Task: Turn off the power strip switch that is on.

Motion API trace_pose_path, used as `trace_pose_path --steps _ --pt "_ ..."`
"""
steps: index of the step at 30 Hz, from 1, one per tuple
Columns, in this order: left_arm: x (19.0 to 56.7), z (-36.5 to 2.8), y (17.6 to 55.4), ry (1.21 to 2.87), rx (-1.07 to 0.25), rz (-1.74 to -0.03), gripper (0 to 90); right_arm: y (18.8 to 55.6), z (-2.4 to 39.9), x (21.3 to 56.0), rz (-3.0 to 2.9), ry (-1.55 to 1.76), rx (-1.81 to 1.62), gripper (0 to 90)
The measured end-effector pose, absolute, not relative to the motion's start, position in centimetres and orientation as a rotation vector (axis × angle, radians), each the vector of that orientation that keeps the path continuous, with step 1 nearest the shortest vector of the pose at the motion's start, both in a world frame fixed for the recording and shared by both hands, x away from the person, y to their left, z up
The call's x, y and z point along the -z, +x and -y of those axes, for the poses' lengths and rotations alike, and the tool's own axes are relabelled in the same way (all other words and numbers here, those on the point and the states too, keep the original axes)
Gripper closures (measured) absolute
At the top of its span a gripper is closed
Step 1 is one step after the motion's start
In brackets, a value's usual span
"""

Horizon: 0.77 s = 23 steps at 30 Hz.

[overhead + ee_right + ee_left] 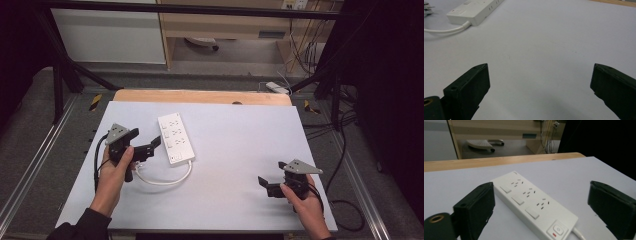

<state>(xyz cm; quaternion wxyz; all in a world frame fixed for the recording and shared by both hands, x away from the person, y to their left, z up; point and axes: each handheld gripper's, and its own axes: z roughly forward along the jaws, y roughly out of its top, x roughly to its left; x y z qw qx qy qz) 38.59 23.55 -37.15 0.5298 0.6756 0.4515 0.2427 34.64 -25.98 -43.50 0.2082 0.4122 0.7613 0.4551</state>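
Observation:
A white power strip [176,138] with three socket sets and a switch lies on the white table sheet [240,150], left of centre. Its white cable [165,181] loops from the near end toward my left hand. My left gripper [151,146] sits just left of the strip, open, pointing at its side. In the left gripper view the strip [531,205] lies ahead of the wide-apart jaws of my left gripper [541,195], untouched. My right gripper [271,174] rests open at the front right with nothing between its jaws. In the right gripper view, that gripper [540,75] faces bare sheet, the strip [474,10] far off.
A wooden table edge [200,96] shows beyond the sheet. Black frame bars [65,70] stand at the back corners. Behind are a wooden cabinet [225,25], a white adapter [276,87] on the floor and hanging cables [305,45].

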Motion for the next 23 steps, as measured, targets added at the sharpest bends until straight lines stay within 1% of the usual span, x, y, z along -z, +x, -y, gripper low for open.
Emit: trace_pose_path --steps 15,18,21,23 --pt "41.1 -24.4 32.4 1.663 -0.499 -1.052 7.5 35.0 26.5 43.9 -2.08 1.209 -1.208 4.0" --pt "41.8 -24.2 31.6 1.716 -0.542 -1.019 6.8 35.2 26.8 44.2 -2.076 1.246 -1.172 4.5" --pt "42.6 -23.8 31.4 1.751 -0.526 -1.037 7.8 35.6 27.1 44.8 -2.078 1.309 -1.097 4.9" --pt "42.6 -23.6 31.4 1.78 -0.557 -1.027 7.3 36.0 27.4 45.4 -2.094 1.356 -1.034 5.0"
